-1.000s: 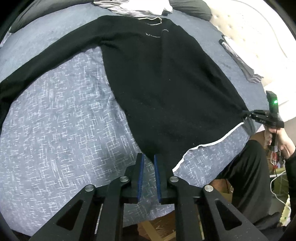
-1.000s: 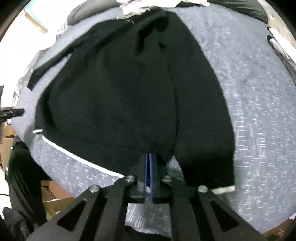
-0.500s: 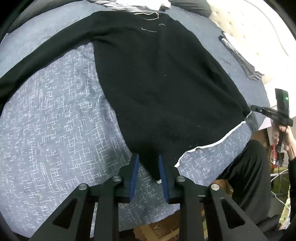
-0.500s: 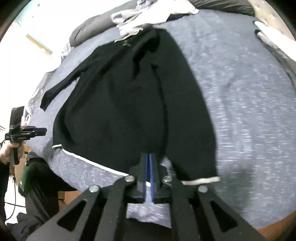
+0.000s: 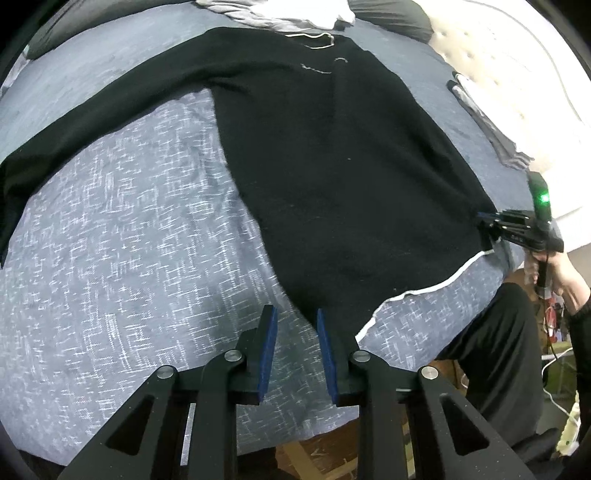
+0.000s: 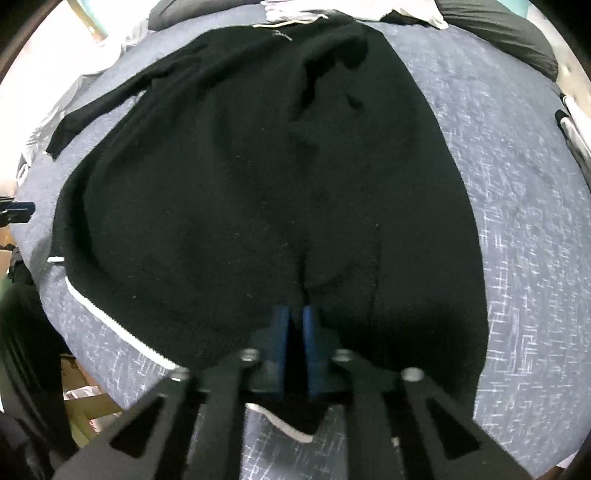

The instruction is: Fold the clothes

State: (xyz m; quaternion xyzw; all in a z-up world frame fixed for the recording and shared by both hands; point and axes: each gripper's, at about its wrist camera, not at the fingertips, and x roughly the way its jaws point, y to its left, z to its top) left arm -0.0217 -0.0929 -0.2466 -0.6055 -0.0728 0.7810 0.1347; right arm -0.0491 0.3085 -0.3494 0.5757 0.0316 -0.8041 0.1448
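Note:
A black sweater (image 5: 351,166) with a white hem stripe (image 5: 424,291) lies spread flat on a grey-blue bedspread (image 5: 129,240). My left gripper (image 5: 293,314) hovers open at the sweater's near hem corner. The cloth touches only the right pad, and bedspread shows through the gap. In the left wrist view my right gripper (image 5: 484,221) pinches the sweater's far side edge. In the right wrist view the jaws of the right gripper (image 6: 295,321) are closing on a fold of the sweater (image 6: 240,184) just above the hem. The left gripper (image 6: 18,212) shows at that view's left edge.
A heap of grey and white clothes (image 5: 277,14) and a dark pillow (image 5: 391,18) lie at the bed's far end. A folded garment (image 5: 480,122) sits by the cream headboard (image 5: 498,55). A person's black-trousered leg (image 5: 498,350) stands at the bed's near edge.
My left jaws have widened and let go of the hem corner. The right gripper came off the sweater's edge, then came back and pinched it again.

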